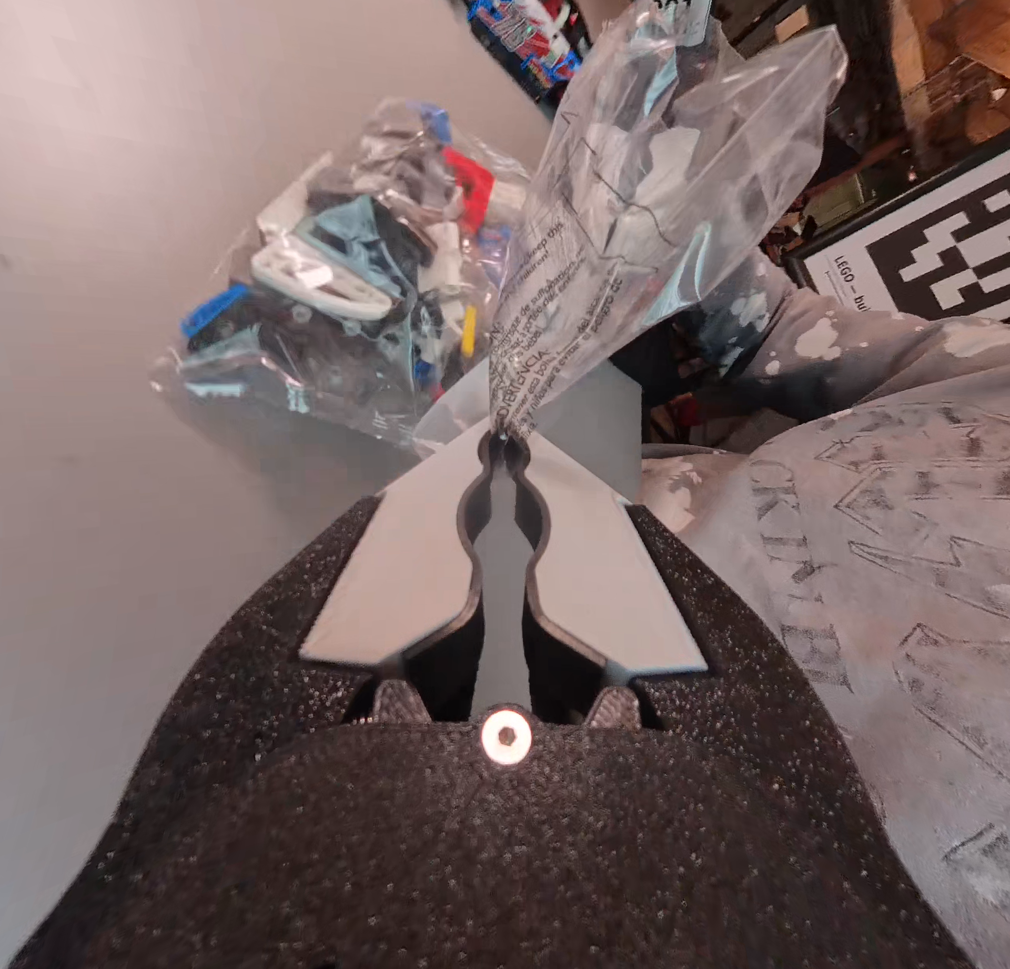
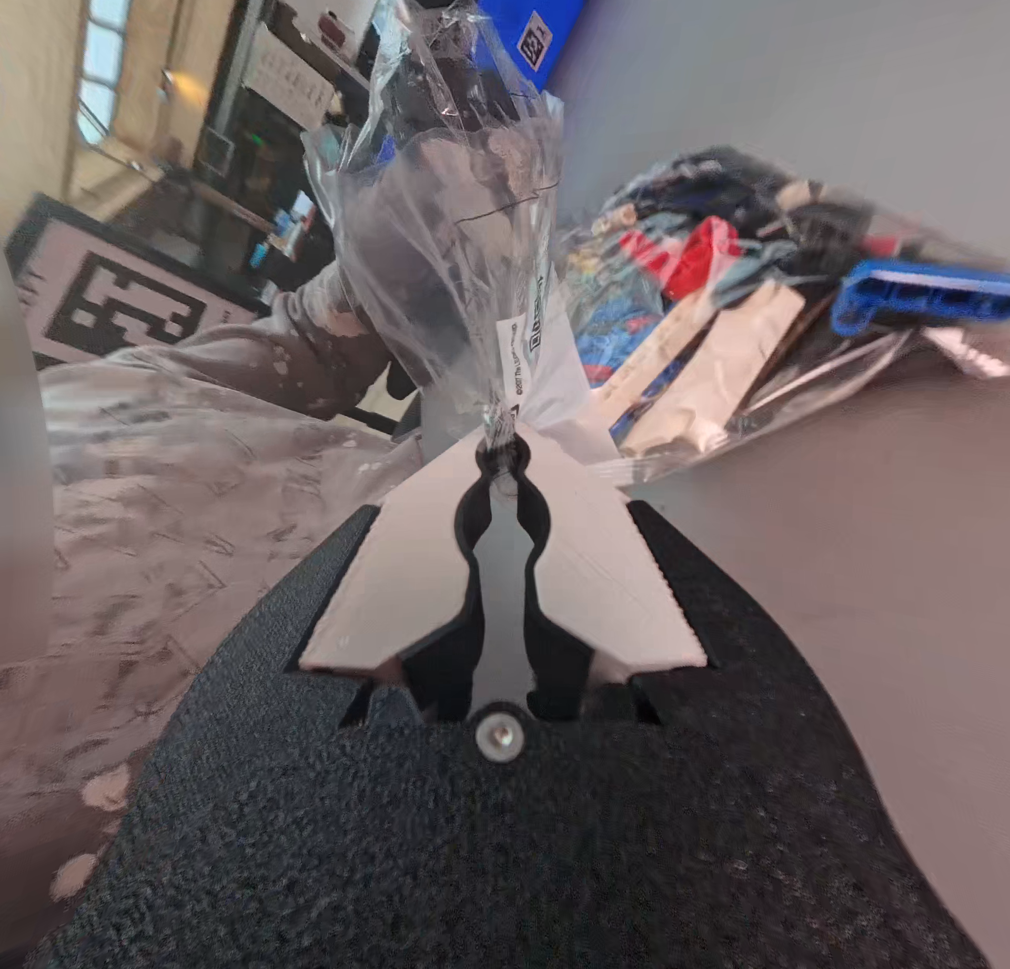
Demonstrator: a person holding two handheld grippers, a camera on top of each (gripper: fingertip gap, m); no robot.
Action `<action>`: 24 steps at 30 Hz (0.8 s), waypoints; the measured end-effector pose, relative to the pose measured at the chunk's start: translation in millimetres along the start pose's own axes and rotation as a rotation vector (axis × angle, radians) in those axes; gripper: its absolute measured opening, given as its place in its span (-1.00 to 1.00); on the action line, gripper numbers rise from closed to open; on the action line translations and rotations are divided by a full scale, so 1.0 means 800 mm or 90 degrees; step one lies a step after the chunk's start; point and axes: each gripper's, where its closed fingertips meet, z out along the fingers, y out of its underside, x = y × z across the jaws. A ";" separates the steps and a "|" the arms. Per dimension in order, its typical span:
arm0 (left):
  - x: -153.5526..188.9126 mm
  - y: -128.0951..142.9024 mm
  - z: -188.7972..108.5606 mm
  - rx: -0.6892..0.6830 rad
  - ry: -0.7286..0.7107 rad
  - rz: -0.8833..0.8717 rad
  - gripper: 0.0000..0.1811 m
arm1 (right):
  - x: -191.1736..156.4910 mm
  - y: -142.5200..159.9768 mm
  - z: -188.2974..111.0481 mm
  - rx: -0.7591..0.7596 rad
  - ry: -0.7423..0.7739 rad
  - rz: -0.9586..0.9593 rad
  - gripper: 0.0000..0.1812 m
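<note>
My left gripper (image 1: pixel 501 447) is shut on the pinched edge of a clear plastic bag (image 1: pixel 672 177) with printed writing and pale parts inside, held up in the air. My right gripper (image 2: pixel 501 447) is shut on the pinched edge of a clear plastic bag (image 2: pixel 453 221), which stands up from its tips. Whether both hold the same bag I cannot tell. A larger clear bag of mixed toy bricks (image 1: pixel 339 298), blue, red, white and pale blue, lies on the grey table (image 1: pixel 136 177) beyond the left gripper. It also shows in the right wrist view (image 2: pixel 738 298).
A person in a pale grey printed garment (image 1: pixel 852 587) is close at the right of the left wrist view and at the left of the right wrist view (image 2: pixel 180 494). A framed black-and-white marker board (image 1: pixel 929 248) stands behind. A blue box (image 2: pixel 535 19) sits at the far table edge. My hands' fingertips stand some 12 cm from each other.
</note>
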 end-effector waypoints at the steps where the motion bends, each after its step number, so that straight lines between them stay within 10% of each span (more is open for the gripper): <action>1: -0.008 0.009 0.004 -0.019 -0.009 -0.018 -1.00 | 0.005 0.010 0.004 -0.001 -0.011 0.047 -0.99; 6: -0.022 0.010 0.010 -0.036 -0.041 -0.066 -1.00 | 0.026 0.003 -0.007 0.052 0.069 0.080 -0.92; 13: -0.030 0.006 0.013 -0.055 -0.046 -0.104 -1.00 | 0.045 -0.026 -0.022 0.005 0.335 -0.276 -0.64; 18: -0.034 -0.001 0.003 -0.029 -0.049 -0.086 -1.00 | 0.036 -0.040 -0.010 -0.006 0.257 -0.282 -0.78; 24: 0.023 -0.061 -0.042 0.074 -0.089 0.182 -1.00 | -0.027 -0.103 -0.026 0.062 0.208 -0.385 -0.84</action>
